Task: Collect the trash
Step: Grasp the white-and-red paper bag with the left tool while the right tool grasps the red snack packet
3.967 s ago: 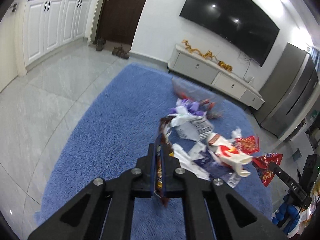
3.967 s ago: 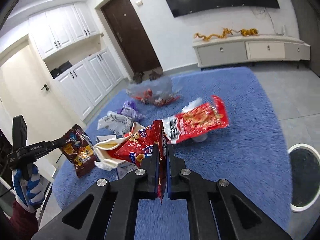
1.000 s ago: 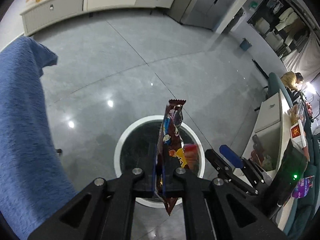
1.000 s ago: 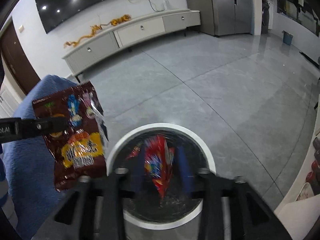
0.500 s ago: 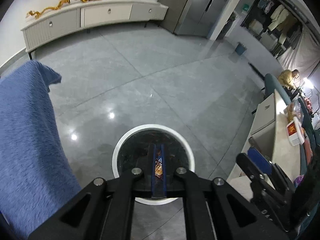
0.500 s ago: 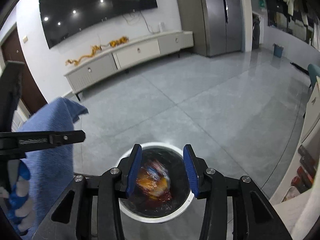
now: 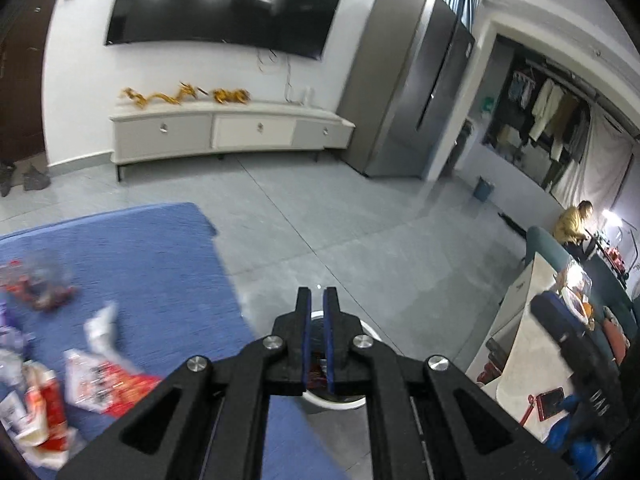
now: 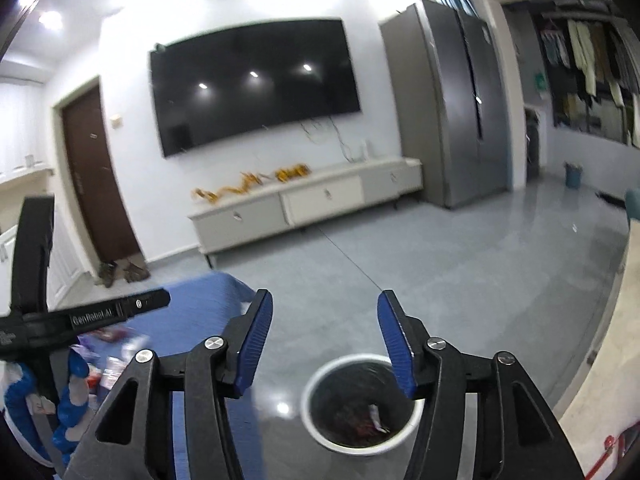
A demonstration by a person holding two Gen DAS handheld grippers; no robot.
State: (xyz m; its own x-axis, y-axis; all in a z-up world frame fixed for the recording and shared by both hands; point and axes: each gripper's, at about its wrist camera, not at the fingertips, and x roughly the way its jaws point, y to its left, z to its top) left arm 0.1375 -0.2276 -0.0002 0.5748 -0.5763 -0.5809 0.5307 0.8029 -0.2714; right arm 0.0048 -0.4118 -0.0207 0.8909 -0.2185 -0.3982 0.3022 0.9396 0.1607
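Right gripper (image 8: 325, 330) has its jaws spread wide with nothing between them. The left gripper (image 7: 316, 306) has its jaws nearly together with just a thin slit, and nothing in there either as far as I can see.

Just past both sets of jaws is the white-rimmed trash bin (image 8: 320, 384) on the grey floor, low in the right wrist view and mostly hidden behind the left fingers in the other. Some wrappers (image 8: 370, 420) are already lying in the bottom, so part of the job looks done.

Plenty left though: there's a scatter of snack packets (image 7: 100, 376) on the blue rug (image 7: 160, 264), off to the left of the left jaws and well apart from the bin. I'd say a trip back to the rug comes next.
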